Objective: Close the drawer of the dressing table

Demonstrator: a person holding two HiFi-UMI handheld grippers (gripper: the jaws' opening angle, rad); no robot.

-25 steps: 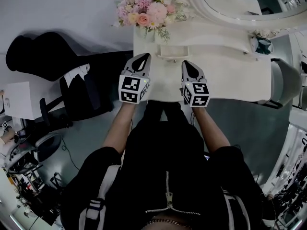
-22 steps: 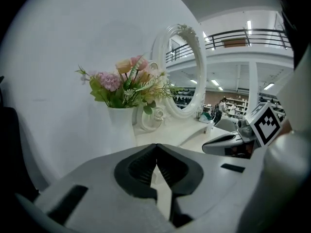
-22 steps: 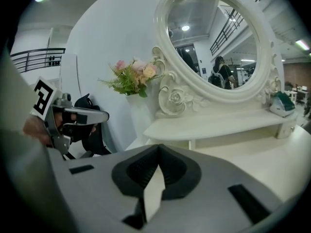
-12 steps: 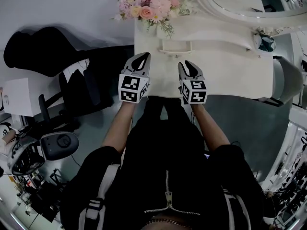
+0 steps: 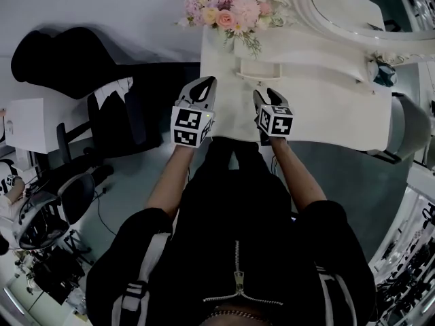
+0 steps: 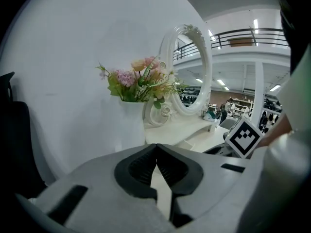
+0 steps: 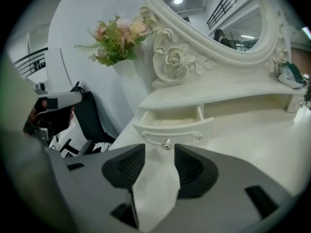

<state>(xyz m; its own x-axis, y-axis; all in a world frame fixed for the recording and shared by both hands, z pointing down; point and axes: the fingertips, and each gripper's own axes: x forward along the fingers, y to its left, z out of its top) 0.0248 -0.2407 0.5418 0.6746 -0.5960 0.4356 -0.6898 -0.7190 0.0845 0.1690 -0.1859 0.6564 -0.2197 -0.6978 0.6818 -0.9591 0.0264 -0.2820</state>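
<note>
- The dressing table [image 5: 326,107] has its drawer [image 7: 177,125] pulled out near its back edge.
- Our right gripper [image 7: 159,149] has dipped toward it; its jaws have just been opening, empty.
- Our left gripper [image 6: 156,147] stays closed.

Head view steeply downward over dressing table [image 5: 326,107]; both gripper views low, toward shared mirror [image 7: 209,13]

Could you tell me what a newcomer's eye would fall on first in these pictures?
The pink-and-cream flower bouquet at the white dressing table's back left corner stands out first, beside the ornate white oval mirror. Below the mirror's shelf, a small white drawer with a silver knob stands pulled open.
</note>
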